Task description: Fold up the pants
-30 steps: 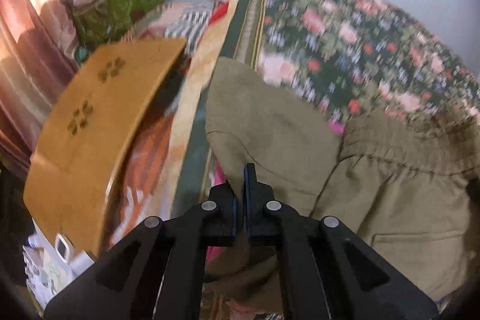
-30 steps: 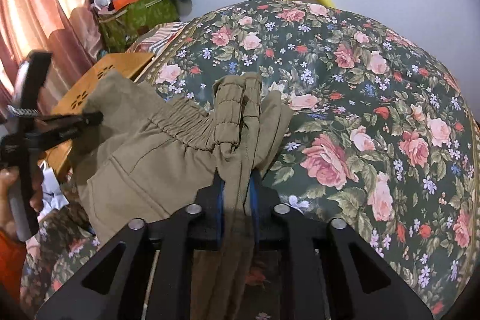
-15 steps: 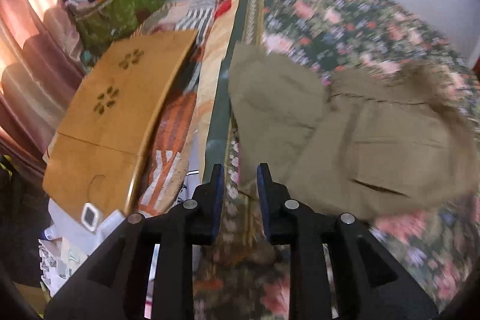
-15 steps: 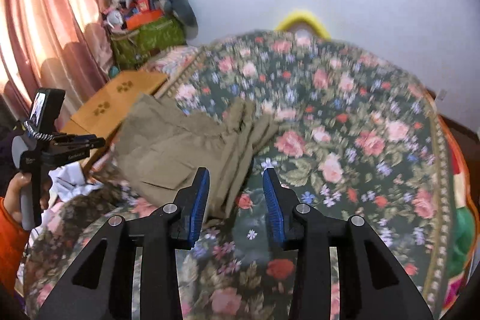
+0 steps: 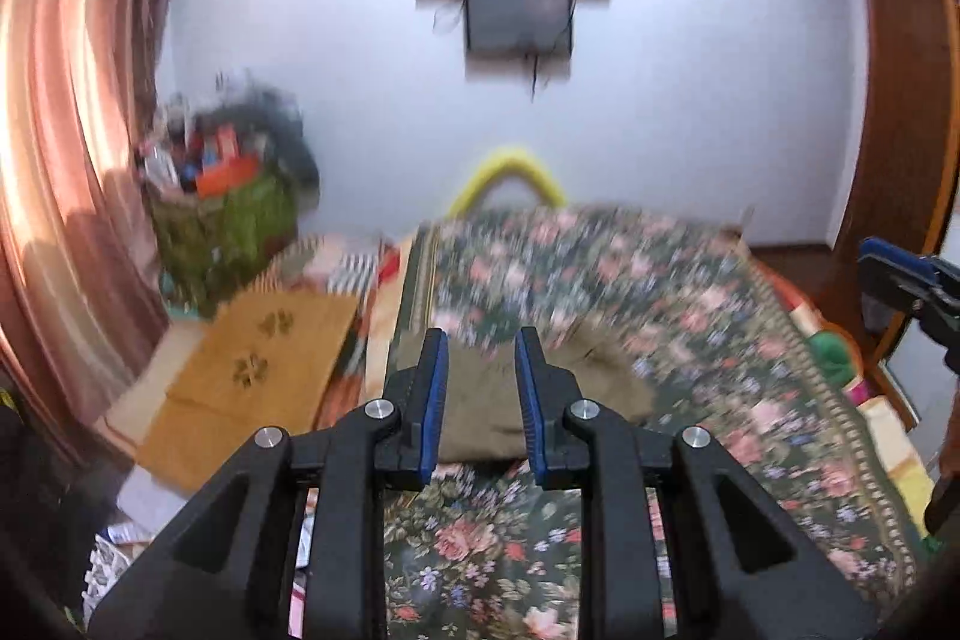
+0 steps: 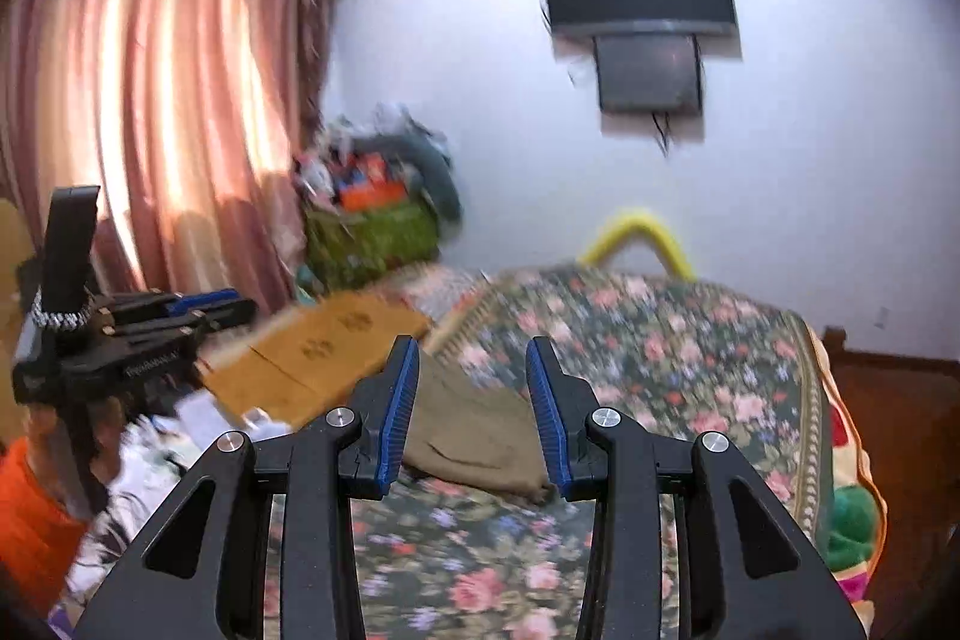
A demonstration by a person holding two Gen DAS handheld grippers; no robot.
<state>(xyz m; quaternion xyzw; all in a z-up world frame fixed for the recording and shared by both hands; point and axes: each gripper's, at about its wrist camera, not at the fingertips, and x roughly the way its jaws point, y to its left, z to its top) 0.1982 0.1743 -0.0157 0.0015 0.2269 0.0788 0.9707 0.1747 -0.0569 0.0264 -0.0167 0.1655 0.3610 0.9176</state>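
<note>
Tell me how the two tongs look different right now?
The left tongs stand open a little, while the right tongs gape wider. The left tongs sit over the near left part of the pants, beside the bed edge; the right tongs frame the pants from further right. Both are empty, with black arms and blue pads, raised above the folded pants.
</note>
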